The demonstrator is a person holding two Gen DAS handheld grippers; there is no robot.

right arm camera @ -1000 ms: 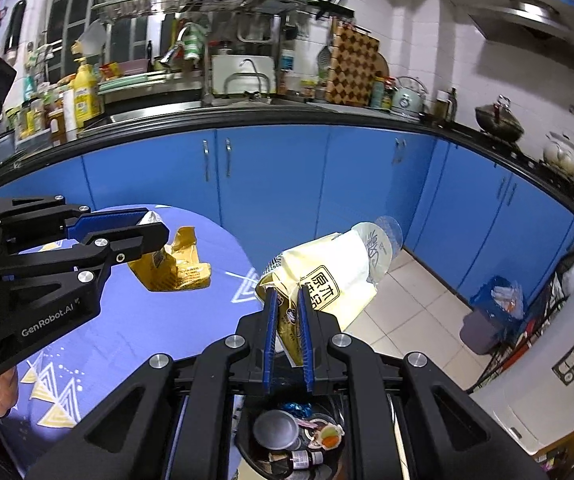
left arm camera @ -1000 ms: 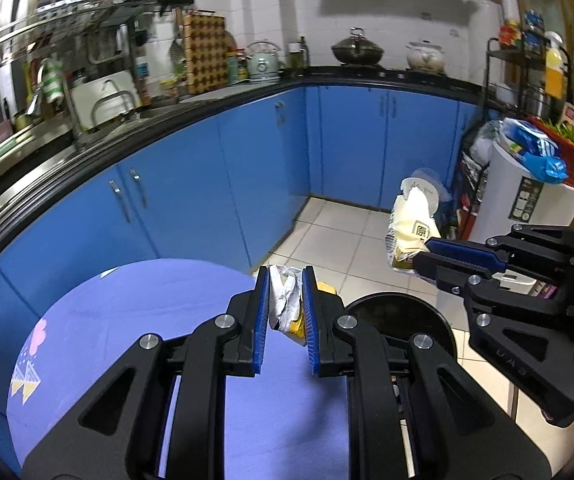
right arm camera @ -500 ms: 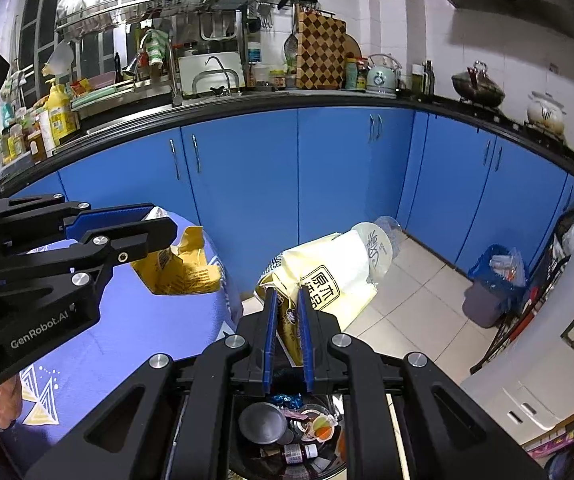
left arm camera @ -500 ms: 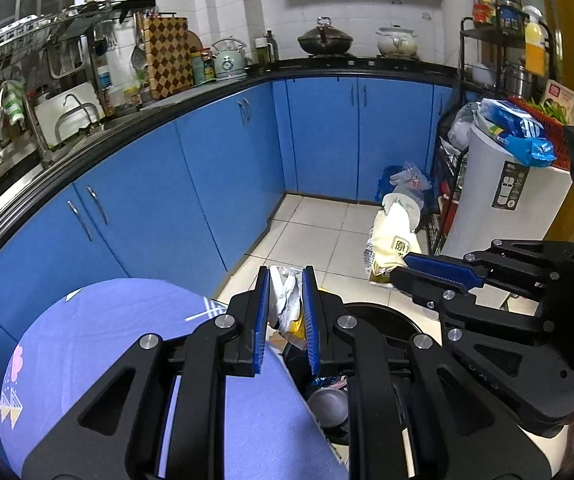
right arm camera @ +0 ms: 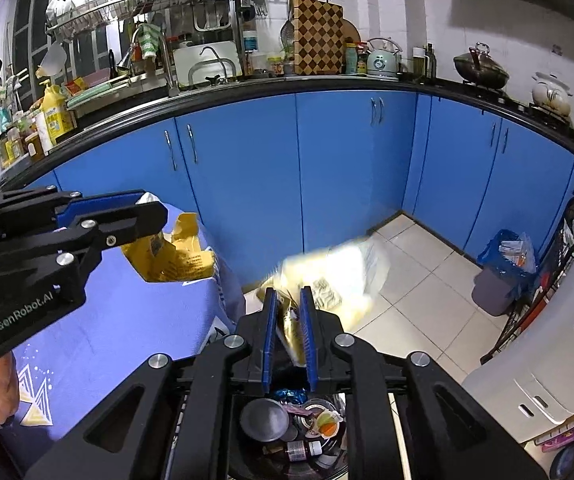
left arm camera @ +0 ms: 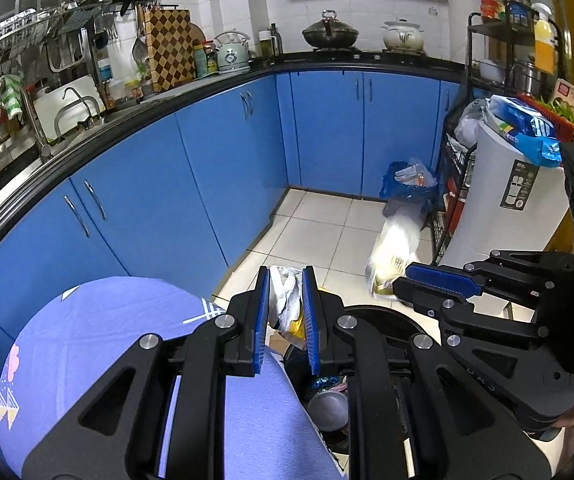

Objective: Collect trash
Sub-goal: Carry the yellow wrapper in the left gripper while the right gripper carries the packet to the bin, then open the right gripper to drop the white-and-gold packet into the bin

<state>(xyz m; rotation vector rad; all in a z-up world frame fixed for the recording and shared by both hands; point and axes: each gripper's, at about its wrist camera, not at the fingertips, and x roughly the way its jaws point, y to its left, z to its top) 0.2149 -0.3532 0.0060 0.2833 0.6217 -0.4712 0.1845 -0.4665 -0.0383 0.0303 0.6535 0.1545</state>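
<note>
A kitchen with blue cabinet doors [right arm camera: 347,168] under a black countertop [right arm camera: 287,84] curves around you, over a pale tiled floor [left arm camera: 319,232]. A round table under a lilac cloth [left arm camera: 99,344] sits at the lower left, and an open black trash bin [right arm camera: 287,428] stands just beside it, below both of your grippers, already holding cans, a small bottle and wrappers.

Your left gripper [left arm camera: 285,312] is clamped narrow on a crumpled white and yellow wrapper [left arm camera: 285,304]; from the right wrist view the same wrapper [right arm camera: 171,256] hangs yellow under that gripper [right arm camera: 127,216], over the table's edge.

Your right gripper [right arm camera: 289,328] has its 2 blue pads just starting to part, with a cream and gold snack bag [right arm camera: 339,276] between them. The bag is blurred, sticking out forward past the fingertips, above the bin's mouth. In the left wrist view the same bag [left arm camera: 391,256] shows blurred at that gripper's tip [left arm camera: 411,276].

A second, blue-lined bin [left arm camera: 407,188] stands on the floor in the far corner, beside a white appliance [left arm camera: 503,208].
</note>
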